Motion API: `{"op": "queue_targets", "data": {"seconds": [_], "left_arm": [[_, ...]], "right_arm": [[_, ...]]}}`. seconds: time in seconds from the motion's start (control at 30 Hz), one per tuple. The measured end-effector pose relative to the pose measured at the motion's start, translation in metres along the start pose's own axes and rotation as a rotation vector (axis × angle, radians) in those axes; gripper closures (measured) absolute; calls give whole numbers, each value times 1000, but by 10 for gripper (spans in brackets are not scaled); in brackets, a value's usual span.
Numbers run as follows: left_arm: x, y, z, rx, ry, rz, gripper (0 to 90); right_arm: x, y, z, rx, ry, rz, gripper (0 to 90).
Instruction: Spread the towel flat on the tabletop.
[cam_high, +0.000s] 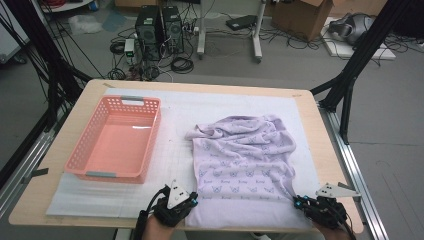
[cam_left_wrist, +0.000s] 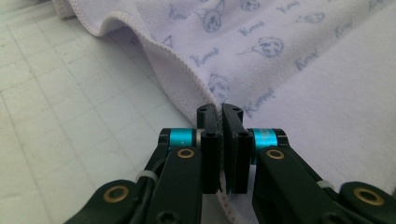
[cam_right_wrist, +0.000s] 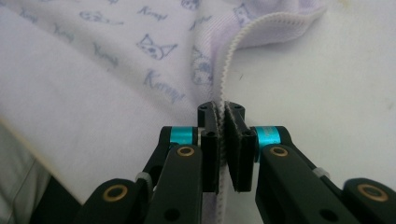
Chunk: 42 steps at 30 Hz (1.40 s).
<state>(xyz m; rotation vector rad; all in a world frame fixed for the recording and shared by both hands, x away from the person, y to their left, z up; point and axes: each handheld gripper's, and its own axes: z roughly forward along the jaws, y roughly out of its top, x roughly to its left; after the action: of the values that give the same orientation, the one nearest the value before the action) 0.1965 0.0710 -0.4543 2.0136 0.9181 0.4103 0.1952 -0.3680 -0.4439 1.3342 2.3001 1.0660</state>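
Note:
A pale lilac cloth (cam_high: 245, 152) printed with small cat faces lies rumpled on the white mat, right of centre. My left gripper (cam_high: 194, 199) is shut on the cloth's near left corner. In the left gripper view the stitched hem (cam_left_wrist: 182, 74) runs straight into the closed jaws of that gripper (cam_left_wrist: 220, 108). My right gripper (cam_high: 296, 201) is shut on the near right corner. The right gripper view shows the white scalloped edge (cam_right_wrist: 233, 44) pinched between the pads of the right gripper (cam_right_wrist: 220, 107). Both hands sit at the table's near edge.
A pink perforated basket (cam_high: 116, 137) stands empty on the left half of the mat. The wooden table (cam_high: 75, 115) ends close behind my hands. Black frame legs, computer towers and cables stand on the floor beyond the far edge.

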Motion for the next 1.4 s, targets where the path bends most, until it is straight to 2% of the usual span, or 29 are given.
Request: {"op": "queue_targets", "data": {"seconds": [0.07,0.13,0.17,0.23,0.3,0.37,0.43,0.53,0.63,0.7,0.73,0.77,0.83,0.87,0.9,0.93,0.97,1.0,1.07,1.1,1.13,1.2,1.3,1.33,1.4], "left_arm": [[3,-5,-10,14,-16,-20,863],[6,-11,-22,27,-25,-25,864],[7,-15,-28,25,-30,-38,864],[6,-26,-37,7,-53,-48,861],[3,-29,-40,-4,-63,-37,847],[3,-27,-40,-21,-43,-27,778],[5,-24,-37,-54,-40,-48,703],[10,-17,-29,-93,-35,-86,607],[15,-10,-21,-107,-8,-109,504],[19,-5,-12,-98,6,-111,481],[20,-3,-6,-78,18,-109,478],[21,-1,-1,-65,17,-110,472],[19,0,7,-47,16,-110,467],[17,3,9,-40,25,-81,466],[16,4,11,-27,25,-75,503],[13,6,11,-16,66,-43,539],[13,8,12,-4,70,-25,607],[14,9,12,3,64,-27,642],[18,11,12,14,40,-47,846],[20,12,12,15,44,-57,851],[23,13,11,12,67,-58,854],[31,12,10,-5,74,-101,854],[45,10,9,-12,88,-144,853],[48,10,10,-14,90,-156,853],[49,10,12,-18,90,-169,851]], "right_arm": [[1,-1,-3,16,23,-4,861],[4,-6,-7,32,93,-14,862],[8,-9,-9,41,139,-30,862],[13,-14,-12,57,193,-44,862],[16,-17,-16,67,200,-52,861],[16,-18,-20,73,182,-58,858],[14,-19,-24,87,148,-50,854],[11,-17,-26,67,135,-39,829],[10,-11,-25,24,108,-19,659],[8,-5,-25,-25,85,12,598],[8,-3,-24,-52,70,28,579],[7,1,-23,-83,40,51,575],[4,8,-20,-103,8,48,567],[4,9,-19,-107,1,52,557],[2,14,-16,-122,2,57,551],[1,16,-15,-135,2,63,529],[0,19,-13,-150,9,80,498],[0,21,-9,-150,12,81,489],[2,26,1,-114,-2,63,489],[3,29,7,-91,-21,48,489],[4,30,13,-69,-43,37,489],[4,33,23,-46,-89,17,496],[-1,34,36,-14,-124,-12,654],[-3,34,38,-35,-118,-15,819],[-8,37,40,-42,-101,-27,858]]}}
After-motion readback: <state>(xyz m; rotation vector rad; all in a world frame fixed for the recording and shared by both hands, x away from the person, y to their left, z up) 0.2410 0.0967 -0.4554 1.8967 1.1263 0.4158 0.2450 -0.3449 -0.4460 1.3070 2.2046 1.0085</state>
